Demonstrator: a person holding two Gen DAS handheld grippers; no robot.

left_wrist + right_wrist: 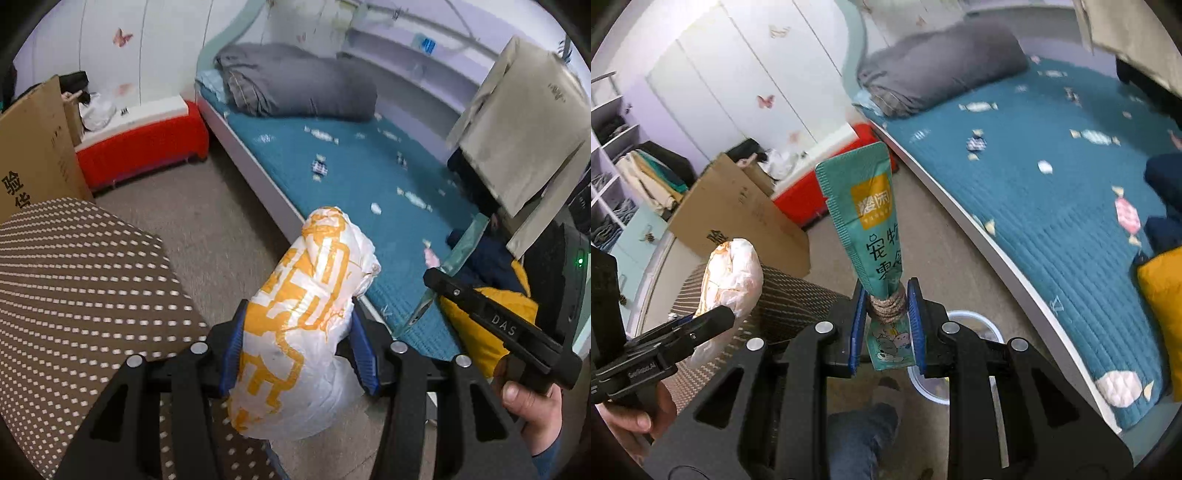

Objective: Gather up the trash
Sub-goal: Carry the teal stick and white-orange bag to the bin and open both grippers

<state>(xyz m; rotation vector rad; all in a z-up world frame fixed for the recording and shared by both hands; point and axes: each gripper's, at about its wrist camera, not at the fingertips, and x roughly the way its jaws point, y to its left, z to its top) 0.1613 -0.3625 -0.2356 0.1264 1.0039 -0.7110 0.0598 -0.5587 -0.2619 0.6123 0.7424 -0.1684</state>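
My left gripper (295, 347) is shut on a crumpled white and orange plastic bag (306, 310), held in the air above the floor beside the bed. The bag also shows in the right wrist view (733, 269). My right gripper (886, 325) is shut on a teal snack packet (866, 218) bound with twine at its waist, standing upright between the blue pads. The right gripper also shows in the left wrist view (428, 277), holding the packet (458, 251) edge-on. A small crumpled wrapper (319, 168) lies on the teal bed cover (351, 177).
A round clear tub (979, 325) stands on the floor below my right gripper. A dotted brown stool (74, 280) is at left, a cardboard box (33, 147) and a red box (147, 147) behind it. A grey folded quilt (295, 85) lies on the bed. Clothes hang at right (524, 122).
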